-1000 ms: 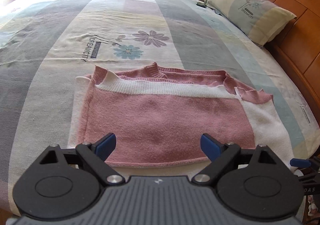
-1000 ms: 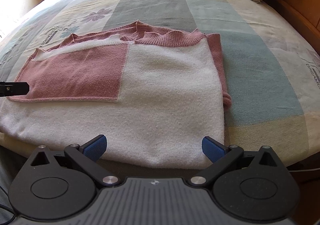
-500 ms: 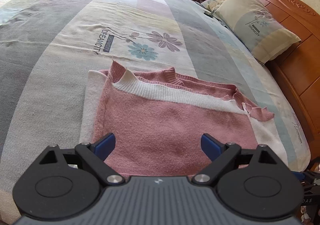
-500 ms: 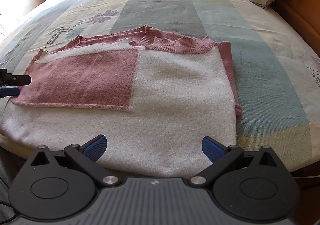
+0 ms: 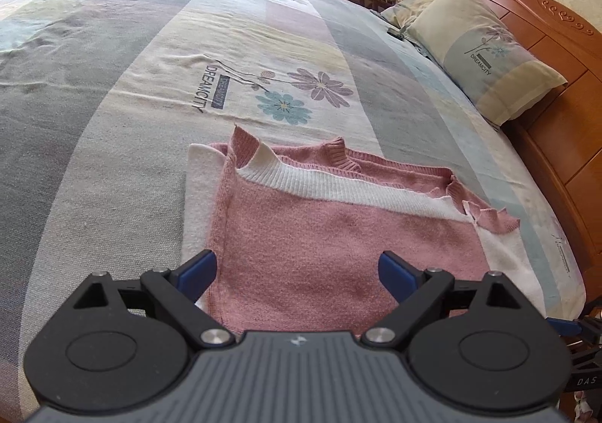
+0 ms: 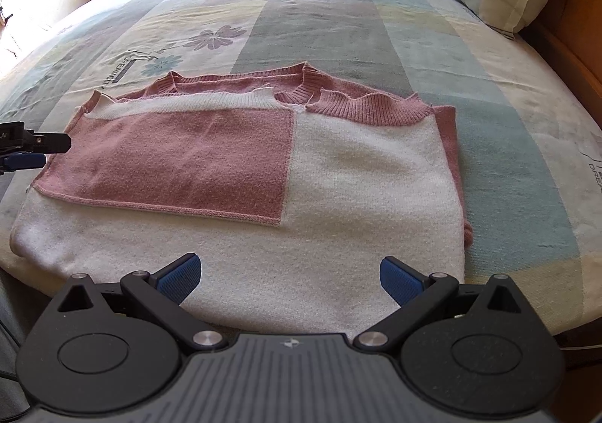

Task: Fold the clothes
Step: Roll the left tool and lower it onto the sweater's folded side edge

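Lying folded on bed (image 6: 338, 2), sweater (image 6: 338, 190) (pink-and-white) — jaws apart

left gripper (image 5: 297, 269): black angular linkage arms, blue ribbed finger pads (image 5: 198, 269), silver pivot screws, two round black discs, and a grey ribbed housing bearing a small white emblem. right gripper (image 6: 290, 274): same build, with textured blue pads (image 6: 399, 278). white lettering shows on its black side part at the left view's edge.
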`<action>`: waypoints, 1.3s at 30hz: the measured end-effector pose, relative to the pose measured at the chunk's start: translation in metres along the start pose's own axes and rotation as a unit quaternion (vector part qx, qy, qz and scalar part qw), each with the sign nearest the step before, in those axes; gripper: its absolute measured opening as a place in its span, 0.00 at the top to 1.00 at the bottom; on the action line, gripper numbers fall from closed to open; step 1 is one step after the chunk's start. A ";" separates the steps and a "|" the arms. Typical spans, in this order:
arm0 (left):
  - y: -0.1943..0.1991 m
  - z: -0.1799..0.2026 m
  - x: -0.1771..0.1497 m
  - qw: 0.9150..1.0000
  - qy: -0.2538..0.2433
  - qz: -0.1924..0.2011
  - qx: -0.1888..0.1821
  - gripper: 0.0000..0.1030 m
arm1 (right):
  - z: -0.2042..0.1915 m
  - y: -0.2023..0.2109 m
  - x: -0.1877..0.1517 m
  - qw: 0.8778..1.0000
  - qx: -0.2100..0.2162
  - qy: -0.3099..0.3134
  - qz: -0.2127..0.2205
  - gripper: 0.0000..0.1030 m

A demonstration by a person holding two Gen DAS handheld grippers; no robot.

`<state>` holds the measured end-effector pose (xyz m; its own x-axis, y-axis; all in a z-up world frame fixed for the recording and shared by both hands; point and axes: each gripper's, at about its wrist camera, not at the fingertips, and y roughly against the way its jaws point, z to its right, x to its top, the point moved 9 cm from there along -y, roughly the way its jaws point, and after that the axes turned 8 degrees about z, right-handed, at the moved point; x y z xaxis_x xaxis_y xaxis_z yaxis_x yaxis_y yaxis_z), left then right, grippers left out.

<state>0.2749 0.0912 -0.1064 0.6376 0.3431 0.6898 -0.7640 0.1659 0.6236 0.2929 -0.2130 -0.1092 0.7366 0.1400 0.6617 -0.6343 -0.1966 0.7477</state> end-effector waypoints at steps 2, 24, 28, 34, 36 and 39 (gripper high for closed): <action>0.004 -0.006 0.004 1.000 0.013 0.004 -0.012 0.10 | -0.005 0.000 0.000 1.000 0.005 0.002 0.000 0.00; -0.041 -0.061 0.003 0.962 0.185 -0.096 -0.178 0.06 | -0.030 -0.021 0.001 0.999 0.015 0.027 -0.017 0.00; -0.059 -0.059 0.017 0.950 0.203 -0.098 -0.215 0.05 | -0.031 -0.032 0.002 0.999 0.012 0.024 -0.025 0.00; -0.065 -0.051 0.021 0.947 0.200 -0.109 -0.229 0.05 | -0.041 -0.040 0.001 0.999 0.022 0.032 -0.032 0.00; -0.054 -0.046 0.009 0.940 0.204 -0.132 -0.241 0.05 | -0.042 -0.038 0.002 0.999 0.025 0.036 -0.029 0.00; -0.040 -0.040 -0.009 0.931 0.202 -0.158 -0.260 0.05 | -0.040 -0.036 0.003 0.999 0.028 0.037 -0.026 0.00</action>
<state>0.2963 0.1185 -0.1524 0.8292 0.5036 0.2427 -0.5569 0.7066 0.4366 0.3088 -0.1664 -0.1322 0.7476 0.2225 0.6258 -0.5799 -0.2406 0.7784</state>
